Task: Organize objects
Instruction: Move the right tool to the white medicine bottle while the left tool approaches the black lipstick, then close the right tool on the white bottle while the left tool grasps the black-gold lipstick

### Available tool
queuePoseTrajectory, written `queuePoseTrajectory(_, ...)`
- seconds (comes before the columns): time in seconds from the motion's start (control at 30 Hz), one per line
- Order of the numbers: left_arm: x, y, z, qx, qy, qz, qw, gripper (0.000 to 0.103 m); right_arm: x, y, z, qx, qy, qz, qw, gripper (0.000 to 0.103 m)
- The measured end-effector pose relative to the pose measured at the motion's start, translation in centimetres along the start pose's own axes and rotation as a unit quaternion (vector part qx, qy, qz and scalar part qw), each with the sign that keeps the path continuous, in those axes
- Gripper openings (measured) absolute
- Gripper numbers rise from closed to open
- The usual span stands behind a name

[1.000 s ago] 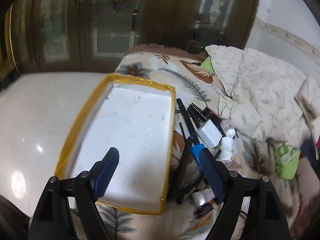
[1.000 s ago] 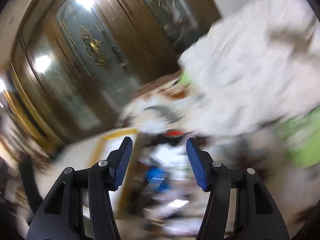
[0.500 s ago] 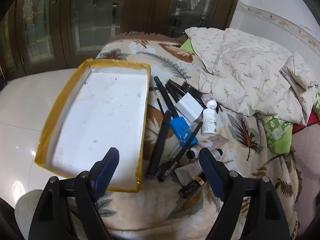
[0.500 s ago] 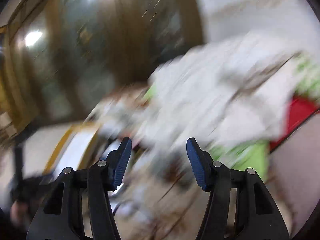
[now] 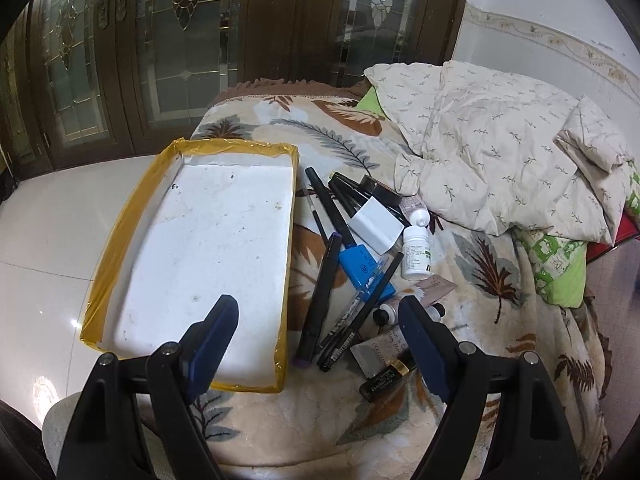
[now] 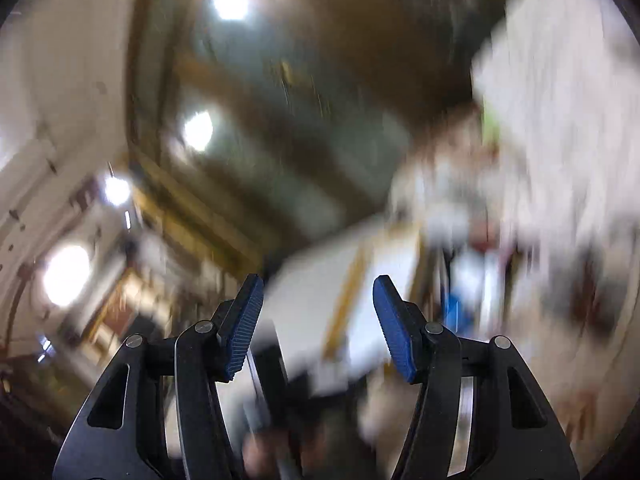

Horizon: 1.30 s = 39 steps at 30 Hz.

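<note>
Left gripper: spread wide, holding nothing, above the near end of the bed, between tray and clutter.
Right gripper: spread, nothing between its blue pads; its view is smeared by motion blur, so only a pale slab and dark doors can be made out.
Tray: white, rimmed in yellow tape, at 10 o'clock from the left gripper; long axis runs 6 to 12 o'clock; nothing in it.
Clutter: heaped just right of the tray, on the leaf-print blanket.
Black pen: long axis 6 to 12 o'clock, purple end nearest, just beside the tray's right rim.
Blue box: lies slantwise under a second black pen that points to 1 o'clock.
White box: rests on several dark pens at 12 o'clock.
Pill bottle: white, upright, at 1 o'clock.
Tubes and lipstick: nearest the right finger, partly hidden behind it.
Quilt: crumpled, at 2 o'clock, its edge close to the far pens.
Doors: dark wood and glass, beyond.
</note>
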State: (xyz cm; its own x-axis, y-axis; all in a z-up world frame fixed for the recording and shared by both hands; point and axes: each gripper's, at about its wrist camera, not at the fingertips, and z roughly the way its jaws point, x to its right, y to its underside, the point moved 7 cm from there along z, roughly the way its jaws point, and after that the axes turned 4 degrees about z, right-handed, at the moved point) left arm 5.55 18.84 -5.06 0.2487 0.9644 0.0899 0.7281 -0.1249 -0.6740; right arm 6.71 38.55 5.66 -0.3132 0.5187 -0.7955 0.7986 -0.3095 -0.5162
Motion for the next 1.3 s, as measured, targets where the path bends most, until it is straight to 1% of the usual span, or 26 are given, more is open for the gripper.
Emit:
queuePoseTrajectory(0.03, 0.1, 0.2, 0.1, -0.005, 0.004, -0.002, 1.0000, 0.083, 1.3, 2.3, 1.0, -0.044, 0.028, 0.009, 0.999, 0.058)
queuePoseTrajectory(0.07, 0.1, 0.3, 0.2, -0.009, 0.006, -0.004, 0.9999, 0.083, 3.4, 5.4, 1.9, -0.104, 0.076, 0.008, 0.992, 0.058)
queuePoseTrajectory(0.1, 0.1, 0.5, 0.3, -0.010, 0.006, -0.004, 0.9999, 0.083, 5.5, 7.8, 2.1, -0.144, 0.127, 0.015, 0.981, 0.058)
queuePoseTrajectory(0.13, 0.2, 0.7, 0.5, -0.011, 0.007, 0.000, 0.9999, 0.083, 7.8, 10.2, 1.8, -0.178, 0.195, 0.015, 0.964, 0.058)
queuePoseTrajectory(0.17, 0.4, 0.9, 0.7, -0.015, 0.009, 0.005, 0.9998, 0.083, 9.9, 12.0, 1.1, -0.203, 0.277, -0.020, 0.939, 0.058)
queuePoseTrajectory(0.2, 0.6, 1.1, 0.9, -0.023, 0.010, 0.009, 0.9996, 0.083, 11.0, 12.7, 0.7, -0.205, 0.325, -0.048, 0.922, 0.058)
queuePoseTrajectory(0.23, 0.9, 1.5, 1.3, -0.035, 0.012, 0.018, 0.9991, 0.083, 11.7, 12.7, 0.4, -0.195, 0.351, -0.065, 0.914, 0.058)
queuePoseTrajectory(0.33, 1.4, 2.2, 1.9, -0.054, 0.022, 0.037, 0.9976, 0.083, 10.4, 11.4, 2.9, -0.170, 0.312, -0.098, 0.930, 0.058)
queuePoseTrajectory(0.37, 1.5, 2.5, 2.2, -0.065, 0.028, 0.038, 0.9967, 0.083, 9.8, 10.9, 4.4, -0.167, 0.300, -0.124, 0.931, 0.058)
queuePoseTrajectory(0.43, 1.5, 2.8, 2.5, -0.078, 0.044, 0.040, 0.9952, 0.083, 10.1, 10.4, 6.8, -0.175, 0.300, -0.160, 0.924, 0.058)
queuePoseTrajectory(0.53, 1.8, 3.1, 2.7, -0.089, 0.059, 0.049, 0.9931, 0.082, 11.5, 9.8, 8.5, -0.179, 0.291, -0.173, 0.924, 0.058)
queuePoseTrajectory(0.57, 2.0, 3.2, 3.0, -0.096, 0.065, 0.053, 0.9919, 0.082, 12.1, 9.1, 8.7, -0.171, 0.302, -0.186, 0.919, 0.058)
queuePoseTrajectory(0.6, 2.3, 3.4, 3.3, -0.105, 0.068, 0.058, 0.9905, 0.081, 12.6, 8.6, 9.0, -0.170, 0.297, -0.181, 0.922, 0.058)
queuePoseTrajectory(0.67, 2.9, 4.1, 4.1, -0.127, 0.070, 0.075, 0.9866, 0.081, 12.9, 8.7, 9.9, -0.192, 0.252, -0.157, 0.935, 0.058)
queuePoseTrajectory(0.7, 3.2, 4.3, 4.4, -0.135, 0.072, 0.080, 0.9850, 0.081, 12.8, 9.3, 10.3, -0.210, 0.238, -0.165, 0.934, 0.058)
queuePoseTrajectory(0.73, 3.4, 4.5, 4.6, -0.141, 0.076, 0.083, 0.9836, 0.081, 12.6, 10.0, 10.5, -0.225, 0.232, -0.177, 0.930, 0.058)
queuePoseTrajectory(0.8, 3.8, 4.6, 4.9, -0.149, 0.084, 0.088, 0.9813, 0.074, 12.3, 11.5, 10.4, -0.240, 0.250, -0.212, 0.914, 0.058)
queuePoseTrajectory(0.83, 4.1, 4.8, 5.2, -0.157, 0.087, 0.099, 0.9788, 0.071, 12.4, 12.0, 10.2, -0.246, 0.254, -0.205, 0.913, 0.057)
queuePoseTrajectory(0.9, 4.7, 5.0, 5.4, -0.164, 0.090, 0.116, 0.9756, 0.065, 12.7, 12.7, 9.5, -0.250, 0.252, -0.180, 0.917, 0.057)
queuePoseTrajectory(1.0, 5.9, 5.3, 5.8, -0.172, 0.094, 0.150, 0.9692, 0.065, 12.2, 12.7, 8.0, -0.232, 0.248, -0.155, 0.928, 0.057)
queuePoseTrajectory(1.1, 6.8, 5.4, 6.8, -0.180, 0.097, 0.173, 0.9634, 0.065, 12.1, 12.9, 7.4, -0.232, 0.248, -0.161, 0.927, 0.057)
queuePoseTrajectory(1.17, 7.2, 5.9, 7.9, -0.195, 0.095, 0.184, 0.9588, 0.051, 12.1, 12.9, 7.2, -0.229, 0.248, -0.154, 0.929, 0.057)
queuePoseTrajectory(1.2, 7.3, 6.2, 8.4, -0.205, 0.098, 0.184, 0.9563, 0.041, 12.2, 12.8, 7.2, -0.225, 0.247, -0.148, 0.931, 0.057)
queuePoseTrajectory(1.23, 7.5, 6.8, 8.9, -0.219, 0.106, 0.178, 0.9535, 0.039, 12.3, 12.7, 7.1, -0.220, 0.246, -0.140, 0.933, 0.057)
queuePoseTrajectory(1.27, 7.5, 6.9, 8.8, -0.214, 0.105, 0.180, 0.9543, 0.038, 12.8, 12.6, 6.9, -0.213, 0.246, -0.129, 0.937, 0.057)
queuePoseTrajectory(1.3, 7.6, 6.9, 8.6, -0.211, 0.107, 0.185, 0.9539, 0.031, 13.0, 12.5, 7.0, -0.209, 0.246, -0.124, 0.938, 0.057)
